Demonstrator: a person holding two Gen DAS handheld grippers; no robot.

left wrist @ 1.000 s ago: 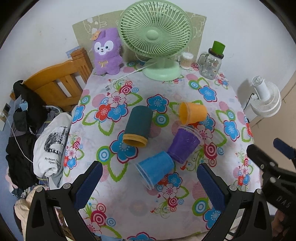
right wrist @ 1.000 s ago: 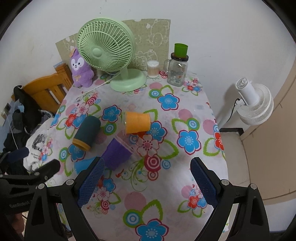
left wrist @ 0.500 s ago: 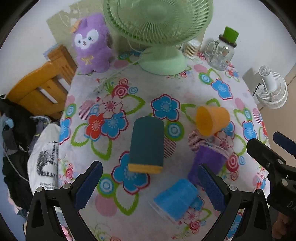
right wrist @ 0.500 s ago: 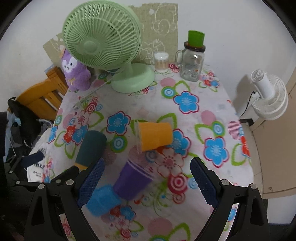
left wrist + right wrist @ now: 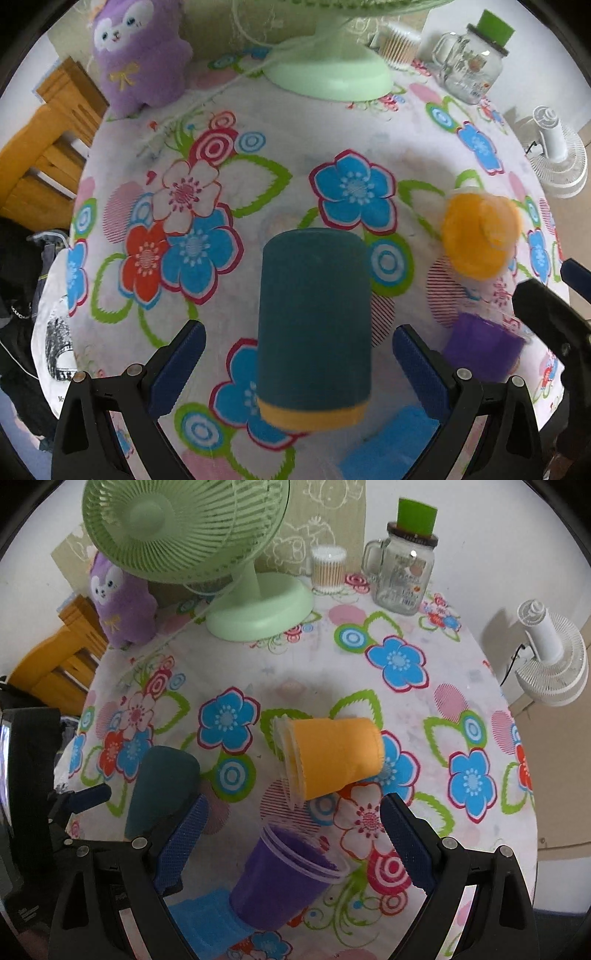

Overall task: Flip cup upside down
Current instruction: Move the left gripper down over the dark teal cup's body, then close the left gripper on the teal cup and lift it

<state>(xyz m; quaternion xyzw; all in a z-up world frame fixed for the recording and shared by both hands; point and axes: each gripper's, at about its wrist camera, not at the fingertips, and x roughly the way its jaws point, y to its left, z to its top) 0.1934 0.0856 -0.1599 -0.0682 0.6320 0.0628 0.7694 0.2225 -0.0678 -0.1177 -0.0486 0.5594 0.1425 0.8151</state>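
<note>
Several cups lie on their sides on the flowered tablecloth point(image 5: 258, 155). A dark teal cup with a yellow rim point(image 5: 314, 328) lies between the open fingers of my left gripper point(image 5: 299, 369), which does not touch it. An orange cup point(image 5: 332, 757) lies just beyond my open right gripper point(image 5: 293, 845), and a purple cup point(image 5: 284, 878) lies between its fingers, untouched. A blue cup point(image 5: 207, 919) lies at the near edge. The orange cup point(image 5: 480, 236), purple cup point(image 5: 484, 350) and blue cup point(image 5: 388, 446) also show in the left wrist view.
A green desk fan point(image 5: 192, 535), a purple plush toy point(image 5: 122, 598), a glass jar with a green lid point(image 5: 406, 565) and a small tub of cotton swabs point(image 5: 327, 568) stand along the back. A wooden chair point(image 5: 40, 155) is left, a white fan point(image 5: 550, 657) right.
Both grippers have moved forward and down toward the cups. The teal cup now sits between the left fingers, and the purple cup between the right fingers. No cup has moved.
</note>
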